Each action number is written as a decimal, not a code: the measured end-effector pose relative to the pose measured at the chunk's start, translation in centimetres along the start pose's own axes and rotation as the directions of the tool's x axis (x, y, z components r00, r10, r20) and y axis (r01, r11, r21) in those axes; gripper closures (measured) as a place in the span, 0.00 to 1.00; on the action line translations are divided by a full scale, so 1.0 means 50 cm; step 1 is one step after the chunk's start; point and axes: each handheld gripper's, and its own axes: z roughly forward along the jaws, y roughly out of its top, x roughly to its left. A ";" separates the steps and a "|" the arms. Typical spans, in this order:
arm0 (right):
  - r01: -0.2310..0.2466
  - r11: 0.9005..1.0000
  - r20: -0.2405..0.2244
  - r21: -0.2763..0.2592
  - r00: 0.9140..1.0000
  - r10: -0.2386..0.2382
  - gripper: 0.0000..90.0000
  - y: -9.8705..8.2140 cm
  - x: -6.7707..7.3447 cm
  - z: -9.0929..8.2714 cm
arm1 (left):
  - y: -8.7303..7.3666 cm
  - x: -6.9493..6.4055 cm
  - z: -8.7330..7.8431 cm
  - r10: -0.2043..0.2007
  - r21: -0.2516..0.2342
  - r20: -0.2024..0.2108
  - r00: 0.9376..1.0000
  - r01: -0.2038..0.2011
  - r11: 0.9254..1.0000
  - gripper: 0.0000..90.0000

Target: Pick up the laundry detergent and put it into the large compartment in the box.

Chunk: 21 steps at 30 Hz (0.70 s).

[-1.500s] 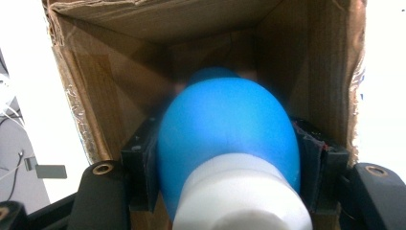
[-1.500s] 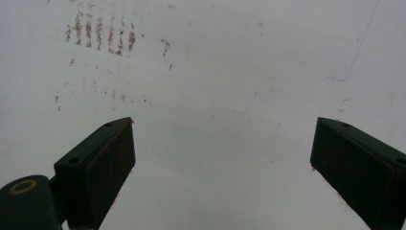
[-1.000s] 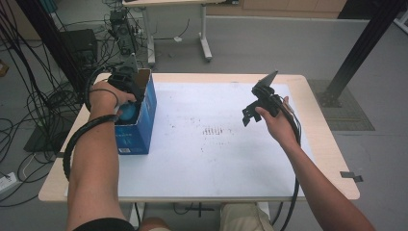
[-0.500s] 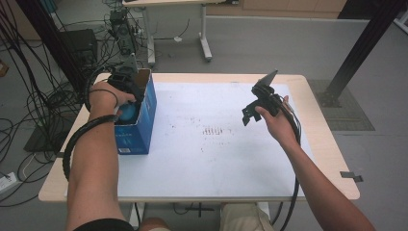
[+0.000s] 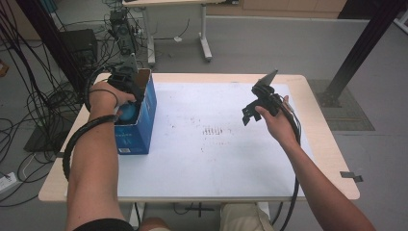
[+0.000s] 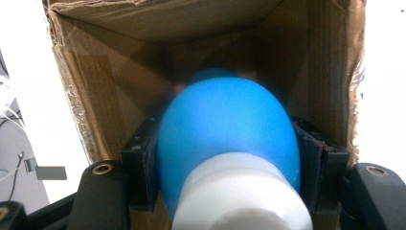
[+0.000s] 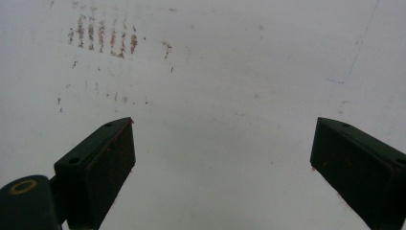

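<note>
At about nine o'clock on the table (image 5: 308, 96) my left gripper (image 5: 129, 91) reaches down into the open top of the blue cardboard box (image 5: 139, 130), which stands near the left edge of the white sheet. In my left gripper view the jaws sit clenched on a blue ball-shaped thing with a white ribbed neck (image 6: 225, 139): one black pad presses its flank at nine o'clock, the other at three o'clock, and the neck points back toward the camera at six o'clock. The brown inner walls of the box rise around it on every side, so the thing is inside the box, held and not yet let go; whether it touches the bottom I cannot tell. Over at about two o'clock on the table my right gripper (image 5: 257, 103) hangs above the white sheet, well apart from the box. Its jaws stand wide, released, with nothing between them but the bare, smudged sheet (image 7: 215, 72) below
</note>
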 end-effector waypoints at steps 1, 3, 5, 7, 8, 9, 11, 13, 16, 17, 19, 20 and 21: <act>0.000 1.000 0.003 -0.001 1.000 0.000 0.09 0.000 0.001 0.000 | 0.000 0.000 0.000 0.000 0.000 0.000 1.000 0.000 1.000 0.41; -0.004 1.000 0.001 0.001 1.000 0.004 0.09 0.000 0.002 0.000 | -0.001 0.000 0.000 0.000 -0.003 0.000 1.000 0.000 1.000 0.41; -0.004 1.000 0.001 0.000 1.000 0.004 0.09 0.000 0.002 0.000 | 0.000 0.000 0.000 0.000 -0.002 0.000 1.000 0.000 1.000 0.41; 0.000 1.000 0.002 0.000 1.000 0.000 0.09 0.001 0.002 0.001 | 0.000 0.000 0.000 0.001 -0.001 0.000 1.000 -0.001 1.000 0.41; 0.001 1.000 0.001 0.000 1.000 -0.001 0.09 0.001 0.002 0.001 | 0.001 0.000 0.000 0.001 0.000 -0.001 1.000 -0.001 1.000 0.41; 0.003 1.000 0.001 0.000 1.000 -0.003 0.09 0.001 0.002 0.001 | 0.000 0.000 0.001 0.000 -0.001 -0.001 1.000 0.000 1.000 0.40; -0.001 1.000 0.002 0.001 1.000 0.001 0.09 0.001 0.002 0.001 | 0.001 0.000 0.001 0.002 0.000 -0.001 1.000 -0.002 1.000 0.40; -0.002 1.000 0.001 0.001 1.000 0.002 0.09 0.001 0.002 0.001 | 0.000 0.001 0.001 0.001 0.000 0.000 1.000 -0.001 1.000 0.40; -0.003 1.000 0.001 0.001 1.000 0.003 0.09 0.001 0.001 0.001 | 0.000 0.002 0.002 -0.003 0.001 0.001 1.000 0.003 1.000 0.39; -0.003 1.000 0.000 0.001 1.000 0.003 0.09 0.001 0.001 0.000 | 0.000 0.004 0.003 -0.008 0.004 0.002 1.000 0.008 1.000 0.37; -0.002 1.000 0.001 0.001 1.000 0.002 0.09 0.000 0.002 0.000 | -0.001 0.006 0.002 -0.009 0.010 -0.001 1.000 0.009 1.000 0.36; -0.003 1.000 0.001 -0.001 1.000 0.003 0.09 0.000 0.002 0.000 | -0.002 0.008 0.000 -0.011 0.012 0.002 1.000 0.011 1.000 0.35; 0.000 1.000 0.002 -0.002 1.000 0.000 0.09 0.000 0.002 0.000 | -0.003 0.011 -0.002 -0.012 0.010 0.005 1.000 0.012 1.000 0.34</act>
